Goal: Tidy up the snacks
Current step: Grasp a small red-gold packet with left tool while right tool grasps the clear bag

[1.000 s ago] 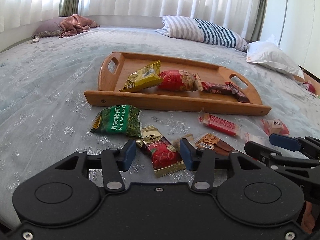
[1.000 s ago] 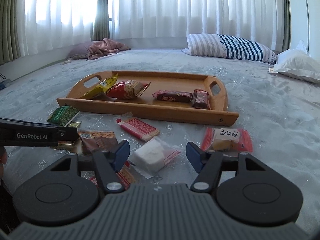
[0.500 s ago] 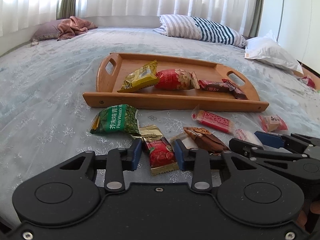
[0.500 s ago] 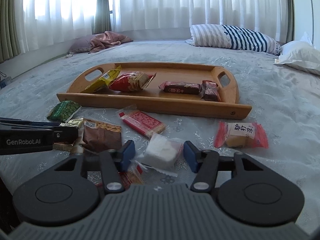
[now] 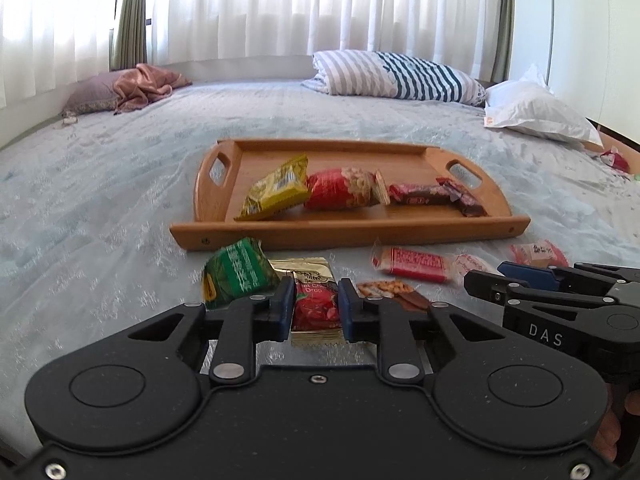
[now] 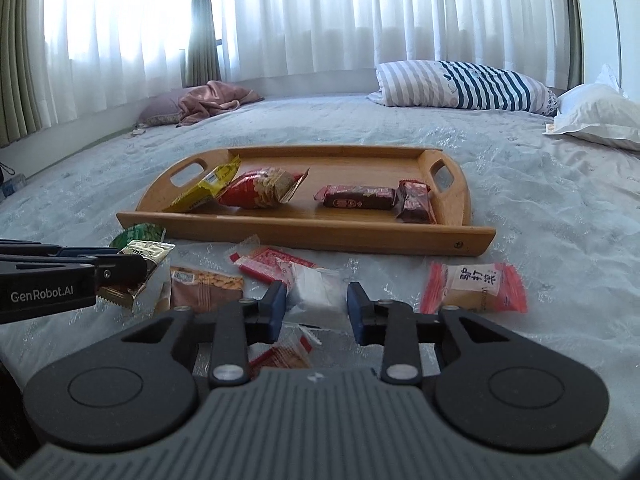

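Daylight enters through the sheer curtains (image 6: 320,20) behind the bed (image 5: 120,200); the window area at upper left is overexposed. Fisheye distortion bends the frame edges, with dark corners. Foreground snacks appear slightly soft; shadows are faint.

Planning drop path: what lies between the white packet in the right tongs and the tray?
Right wrist view: a red-and-white wafer packet lies between the white packet and the tray.

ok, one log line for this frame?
left tongs: shut on red candy | right tongs: closing round white pack | tray: four snacks
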Motion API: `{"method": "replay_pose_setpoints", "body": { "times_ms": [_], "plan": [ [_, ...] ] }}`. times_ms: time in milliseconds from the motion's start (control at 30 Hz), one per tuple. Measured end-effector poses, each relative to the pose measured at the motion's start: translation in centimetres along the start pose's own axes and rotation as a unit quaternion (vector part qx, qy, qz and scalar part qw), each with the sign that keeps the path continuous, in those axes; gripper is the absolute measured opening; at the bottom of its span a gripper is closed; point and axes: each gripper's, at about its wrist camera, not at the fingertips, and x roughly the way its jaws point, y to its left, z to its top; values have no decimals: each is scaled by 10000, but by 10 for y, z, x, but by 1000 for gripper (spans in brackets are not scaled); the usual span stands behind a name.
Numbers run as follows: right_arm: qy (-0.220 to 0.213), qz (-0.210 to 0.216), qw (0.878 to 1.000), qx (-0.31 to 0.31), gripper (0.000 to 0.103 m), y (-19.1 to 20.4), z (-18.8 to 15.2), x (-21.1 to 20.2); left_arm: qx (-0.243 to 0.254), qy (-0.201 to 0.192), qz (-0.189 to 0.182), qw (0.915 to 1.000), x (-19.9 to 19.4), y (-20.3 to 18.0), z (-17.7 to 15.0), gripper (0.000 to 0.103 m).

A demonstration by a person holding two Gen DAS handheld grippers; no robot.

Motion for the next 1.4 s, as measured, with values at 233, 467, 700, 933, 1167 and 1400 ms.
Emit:
{"method": "replay_pose_setpoints", "body": {
  "times_ms": [233,467,700,933,1167,1400],
  "plan": [
    [-138,-26,9998,153,37,-5,11,-2,-125,-110,-57,9998,-5,4,12,22],
    [-194,45,9991,386,38,-12,16,-3,-244,-83,-55,9997,-2,7,16,22],
    [-267,26,9991,314,41,-13,19,-4,-252,-42,-41,9997,-1,8,14,22],
    [150,27,9997,187,67,-10,19,15,-287,20,-23,9996,3,10,13,22],
    [344,92,9994,-25,78,7,20,32,-265,25,-5,9996,5,9,13,22],
    [470,-66,9984,-319,38,18,20,38,-262,9,11,9997,7,12,15,22]
  ]
}}
